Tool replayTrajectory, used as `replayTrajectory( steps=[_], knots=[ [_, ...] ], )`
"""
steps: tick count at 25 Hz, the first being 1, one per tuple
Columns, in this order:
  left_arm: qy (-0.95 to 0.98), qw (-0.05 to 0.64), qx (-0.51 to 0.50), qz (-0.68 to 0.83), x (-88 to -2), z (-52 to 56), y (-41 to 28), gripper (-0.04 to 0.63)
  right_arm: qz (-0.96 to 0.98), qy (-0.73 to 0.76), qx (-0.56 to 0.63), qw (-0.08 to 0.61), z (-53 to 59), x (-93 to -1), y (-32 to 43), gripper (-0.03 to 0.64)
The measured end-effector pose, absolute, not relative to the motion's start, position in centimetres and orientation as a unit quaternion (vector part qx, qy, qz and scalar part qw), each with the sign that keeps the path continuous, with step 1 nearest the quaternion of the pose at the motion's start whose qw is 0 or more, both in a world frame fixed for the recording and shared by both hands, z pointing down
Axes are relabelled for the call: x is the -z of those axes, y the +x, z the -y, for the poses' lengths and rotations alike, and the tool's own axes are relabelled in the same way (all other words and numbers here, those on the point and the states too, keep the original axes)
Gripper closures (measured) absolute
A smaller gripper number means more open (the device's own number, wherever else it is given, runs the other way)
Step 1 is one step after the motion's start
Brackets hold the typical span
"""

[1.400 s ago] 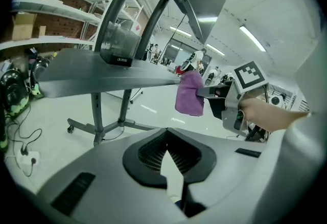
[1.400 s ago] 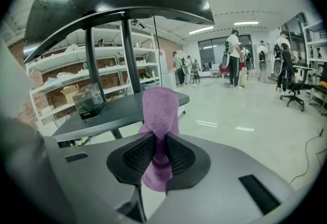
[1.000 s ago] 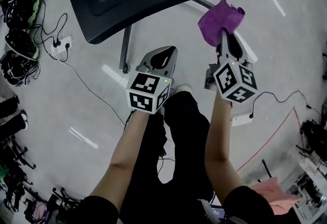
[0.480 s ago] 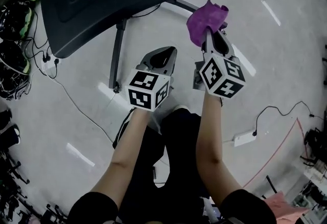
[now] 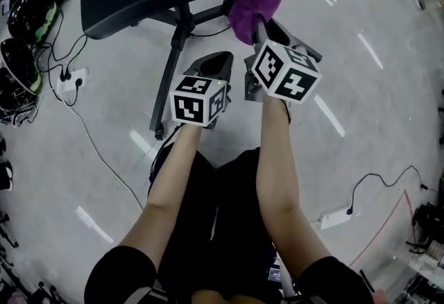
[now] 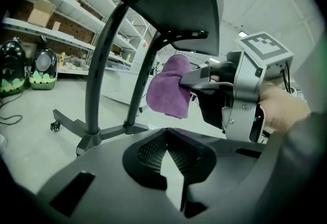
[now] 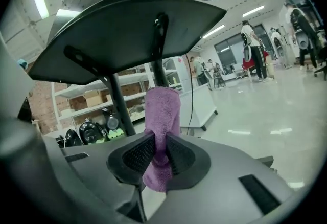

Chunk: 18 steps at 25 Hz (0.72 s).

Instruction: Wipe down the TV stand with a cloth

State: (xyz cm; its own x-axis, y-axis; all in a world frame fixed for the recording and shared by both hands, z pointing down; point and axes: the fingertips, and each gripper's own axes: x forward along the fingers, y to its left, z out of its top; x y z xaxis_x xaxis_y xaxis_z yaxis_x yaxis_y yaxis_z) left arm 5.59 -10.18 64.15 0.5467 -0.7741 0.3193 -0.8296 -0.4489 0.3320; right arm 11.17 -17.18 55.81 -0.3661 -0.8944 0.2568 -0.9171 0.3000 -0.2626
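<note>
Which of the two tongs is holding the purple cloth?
The right tongs: they clamp the purple cloth, while the left tongs are shut on nothing.

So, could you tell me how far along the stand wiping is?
Done: the purple cloth is clamped in the right gripper. In hand: it is raised beside the stand's post, contact unclear. Left: the wiping itself; the left gripper is shut and empty.

cloth (image 5: 251,10): soft napped fabric | TV stand (image 5: 171,73): matt, smooth, metal-looking | floor (image 5: 388,122): smooth, glossy
</note>
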Motion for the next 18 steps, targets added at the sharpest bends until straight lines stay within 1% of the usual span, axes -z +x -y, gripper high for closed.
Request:
replayTrajectory(
  steps=[4, 8, 10, 12, 14, 16, 18],
  knots=[
    [0.84, 0.221, -0.053, 0.493, -65.0, 10.8, 2.3, 0.588, 0.833, 0.522, -0.177, 0.033, 17.4, -56.1, 7.8, 0.538],
    [0.831, 0.227, -0.033, 0.506, -65.5, 11.2, 0.4, 0.588, 0.863, 0.486, -0.091, 0.101, 18.3, -56.4, 5.7, 0.538],
    [0.832, 0.229, -0.016, 0.504, -65.1, 11.7, 0.0, 0.588, 0.875, 0.468, -0.042, 0.116, 18.9, -56.5, 4.6, 0.538],
    [0.831, 0.23, 0.008, 0.507, -64.4, 12.4, -0.7, 0.588, 0.883, 0.457, -0.007, 0.108, 19.9, -56.2, 3.9, 0.538],
    [0.827, 0.232, 0.016, 0.512, -64.0, 12.8, -1.4, 0.588, 0.889, 0.45, 0.009, 0.084, 21.2, -55.1, 3.3, 0.538],
    [0.82, 0.228, 0.001, 0.525, -64.1, 12.8, -2.5, 0.588, 0.896, 0.44, 0.018, 0.059, 22.2, -53.8, 2.7, 0.538],
    [0.813, 0.222, -0.017, 0.538, -64.2, 12.4, -3.7, 0.588, 0.899, 0.431, 0.043, 0.059, 23.2, -52.9, 1.9, 0.538]
  ],
)
